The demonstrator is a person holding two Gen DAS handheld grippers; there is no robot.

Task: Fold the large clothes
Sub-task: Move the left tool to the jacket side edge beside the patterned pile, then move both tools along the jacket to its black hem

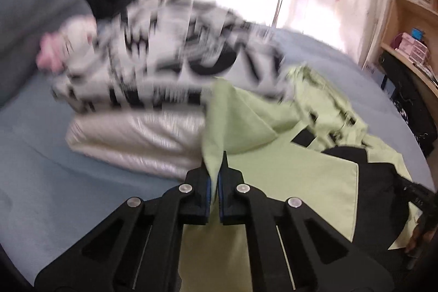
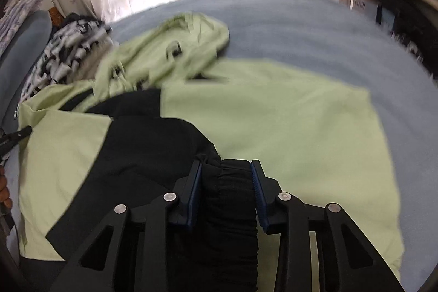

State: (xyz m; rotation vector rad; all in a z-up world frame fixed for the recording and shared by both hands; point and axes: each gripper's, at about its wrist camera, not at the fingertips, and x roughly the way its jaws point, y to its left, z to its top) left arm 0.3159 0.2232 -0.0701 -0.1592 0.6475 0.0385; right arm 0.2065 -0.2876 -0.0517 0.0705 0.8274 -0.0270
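Note:
A light green jacket with black sleeves [image 2: 287, 122] lies spread on the blue-grey bed; it also shows in the left wrist view [image 1: 287, 177]. Its hood [image 2: 186, 45] is bunched toward the far side. My left gripper [image 1: 215, 163] is shut on a raised fold of the green fabric [image 1: 232, 116]. My right gripper [image 2: 225, 168] is closed around the black elastic cuff of a sleeve [image 2: 227, 199], which lies across the jacket body.
A folded black-and-white patterned garment [image 1: 169, 59] sits on a folded silvery padded one [image 1: 137, 138] to the jacket's left. The blue-grey bed [image 2: 301, 26] extends toward bright curtains. Wooden shelves [image 1: 410, 18] and dark items stand at the right.

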